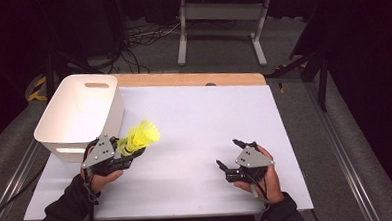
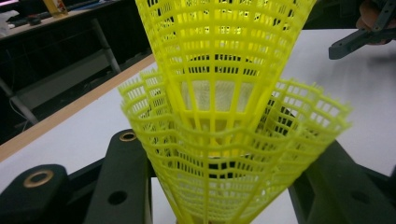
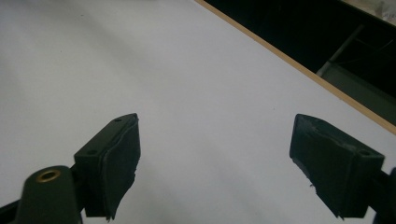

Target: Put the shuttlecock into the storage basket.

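Two yellow plastic-mesh shuttlecocks (image 1: pixel 140 136), one nested inside the other, stick out up and to the right from my left gripper (image 1: pixel 129 151). The left gripper view shows the inner skirt (image 2: pixel 224 60) rising out of the outer skirt (image 2: pixel 233 154). Both black jaws of the left gripper (image 2: pixel 219 186) press on the outer skirt from either side. My right gripper (image 1: pixel 227 152) sits low over the white table surface (image 1: pixel 199 120) at the front right, jaws wide apart. The right gripper view has nothing between the jaws of the right gripper (image 3: pixel 215 158). The right gripper's jaw tip (image 2: pixel 359 35) shows far off.
A white plastic bin (image 1: pixel 111 114) with handle cut-outs stands at the table's left, just behind my left hand. The table's wooden far edge (image 1: pixel 192 79) runs across the back. Beyond it stand a white desk frame (image 1: pixel 220 19) and floor cables (image 1: pixel 141 38).
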Motion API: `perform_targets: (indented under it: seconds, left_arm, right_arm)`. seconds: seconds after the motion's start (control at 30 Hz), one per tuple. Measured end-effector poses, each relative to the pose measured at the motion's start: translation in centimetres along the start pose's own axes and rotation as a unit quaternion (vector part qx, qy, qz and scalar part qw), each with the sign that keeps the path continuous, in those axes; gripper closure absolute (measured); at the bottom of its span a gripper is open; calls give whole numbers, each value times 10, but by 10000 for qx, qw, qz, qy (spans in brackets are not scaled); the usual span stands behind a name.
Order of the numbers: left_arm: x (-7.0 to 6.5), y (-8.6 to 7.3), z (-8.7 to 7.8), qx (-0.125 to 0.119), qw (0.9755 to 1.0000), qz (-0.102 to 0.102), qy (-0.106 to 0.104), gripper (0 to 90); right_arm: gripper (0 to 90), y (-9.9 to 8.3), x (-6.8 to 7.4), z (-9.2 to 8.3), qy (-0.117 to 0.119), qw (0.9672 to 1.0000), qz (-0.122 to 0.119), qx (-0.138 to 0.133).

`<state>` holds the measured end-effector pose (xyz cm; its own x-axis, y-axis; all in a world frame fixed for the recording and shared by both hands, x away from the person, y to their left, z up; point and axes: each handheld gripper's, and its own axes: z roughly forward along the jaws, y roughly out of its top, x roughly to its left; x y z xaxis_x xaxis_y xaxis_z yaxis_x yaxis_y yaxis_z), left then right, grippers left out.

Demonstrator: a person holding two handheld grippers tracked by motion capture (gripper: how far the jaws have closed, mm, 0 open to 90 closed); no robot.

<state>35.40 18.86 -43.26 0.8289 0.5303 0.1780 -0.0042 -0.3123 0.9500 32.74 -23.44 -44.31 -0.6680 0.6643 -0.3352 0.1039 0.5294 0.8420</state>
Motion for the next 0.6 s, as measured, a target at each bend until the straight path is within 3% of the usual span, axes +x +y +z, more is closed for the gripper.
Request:
perform_targets:
  seconds: [0.6]
  left_arm:
    - [6,6,-12,-115,9998,-2,167,562]
  right_arm:
    - [167,0,1,2,36,10000,1,40]
